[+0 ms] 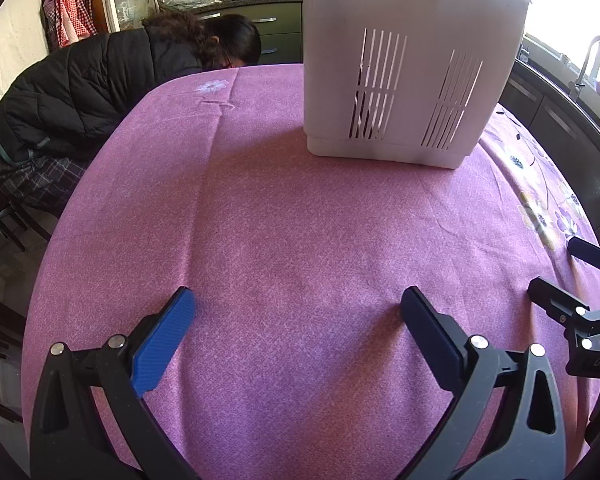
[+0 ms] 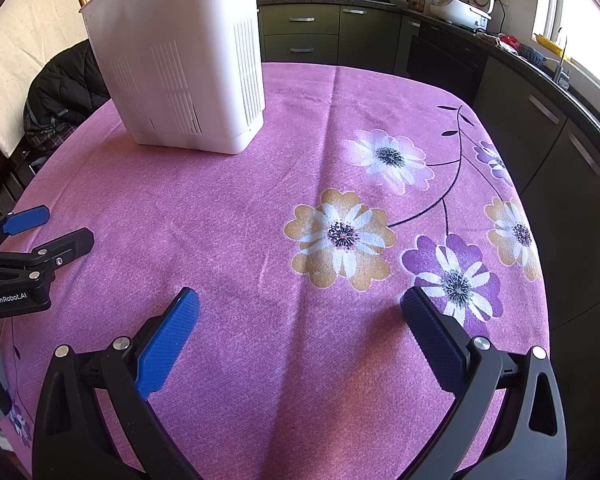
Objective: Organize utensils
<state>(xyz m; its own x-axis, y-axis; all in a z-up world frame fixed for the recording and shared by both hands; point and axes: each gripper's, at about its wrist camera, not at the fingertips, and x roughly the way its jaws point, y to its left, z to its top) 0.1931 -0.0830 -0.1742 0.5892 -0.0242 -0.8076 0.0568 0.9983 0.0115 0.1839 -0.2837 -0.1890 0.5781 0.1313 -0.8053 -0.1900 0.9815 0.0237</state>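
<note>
Both sets of jaws gape wide and carry nothing: the left gripper [image 1: 296, 300] and the right gripper [image 2: 300, 304] hover low over the pink flowered cloth on the bench [image 2: 340, 120]. Ahead stands the tall white slotted plastic utensil holder [image 1: 400, 60], upright, well apart from both. No loose utensils show anywhere on the cloth, so sorting looks either finished or not yet begun.
</note>
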